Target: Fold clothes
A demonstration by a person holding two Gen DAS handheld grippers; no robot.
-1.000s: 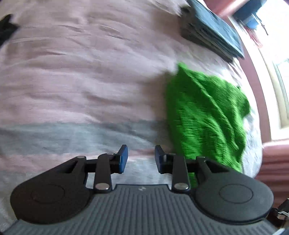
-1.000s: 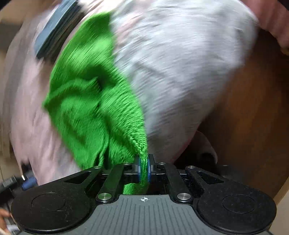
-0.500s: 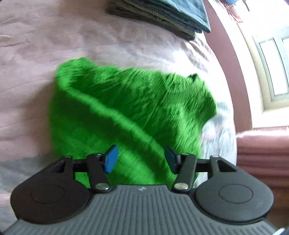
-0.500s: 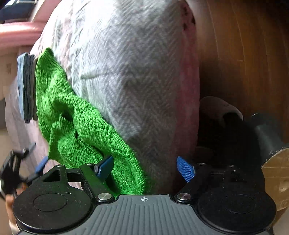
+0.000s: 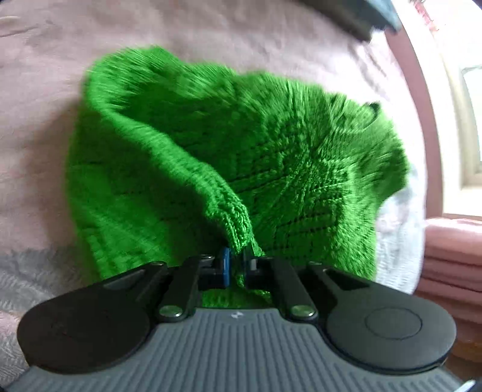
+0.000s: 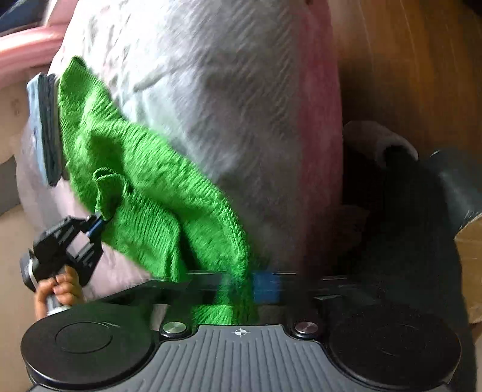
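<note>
A bright green knitted garment (image 5: 271,150) lies rumpled on the pink and grey bedspread (image 5: 45,150). My left gripper (image 5: 236,265) is shut on a raised fold of its near edge. In the right wrist view the same garment (image 6: 135,181) hangs over the bed's rounded edge. There the left gripper (image 6: 93,224) pinches a small loop of it, held by a hand (image 6: 60,289). My right gripper (image 6: 238,286) is motion-blurred, its fingers drawn in around the garment's lower corner.
A stack of folded dark and blue clothes (image 5: 376,15) sits at the far end of the bed, also in the right wrist view (image 6: 45,129). Wooden floor (image 6: 406,75), a slipper (image 6: 379,141) and a cardboard box (image 6: 470,256) lie beside the bed. A window (image 5: 473,120) is at the right.
Both grippers were open half a second ago. The left has shut on a fold of the green garment and lifted it; the right has closed in on the garment's corner.
</note>
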